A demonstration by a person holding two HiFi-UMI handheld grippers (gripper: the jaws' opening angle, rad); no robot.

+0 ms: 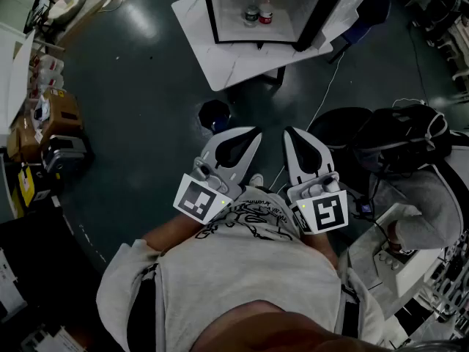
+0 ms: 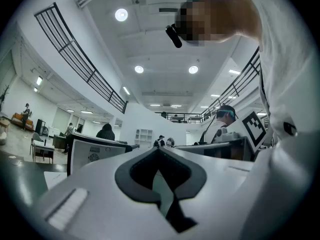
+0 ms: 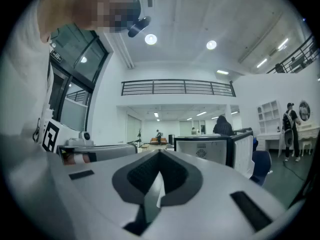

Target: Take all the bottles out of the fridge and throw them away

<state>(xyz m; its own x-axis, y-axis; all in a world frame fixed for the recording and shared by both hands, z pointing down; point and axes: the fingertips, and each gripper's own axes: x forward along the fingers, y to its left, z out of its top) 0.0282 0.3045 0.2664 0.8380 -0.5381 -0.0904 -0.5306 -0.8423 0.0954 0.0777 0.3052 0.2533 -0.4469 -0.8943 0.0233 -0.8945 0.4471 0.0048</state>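
The fridge (image 1: 212, 13), a small black-framed box with its front open, stands on a white table (image 1: 220, 64) at the top of the head view. Two bottles stand inside, one clear (image 1: 251, 9) and one with a red cap (image 1: 267, 7). My left gripper (image 1: 254, 133) and right gripper (image 1: 290, 132) are held side by side close to my chest, well short of the table. Both are shut with nothing between the jaws. The left gripper view puts the fridge (image 2: 92, 154) left of the closed jaws (image 2: 159, 150). In the right gripper view the fridge (image 3: 205, 151) lies right of the jaws (image 3: 160, 154).
A dark round bin (image 1: 215, 114) sits on the floor between me and the table. A black bag (image 1: 403, 134) and a seated person (image 1: 429, 204) are at the right. Boxes and shelves (image 1: 58, 116) line the left. A cable (image 1: 322, 101) runs across the floor.
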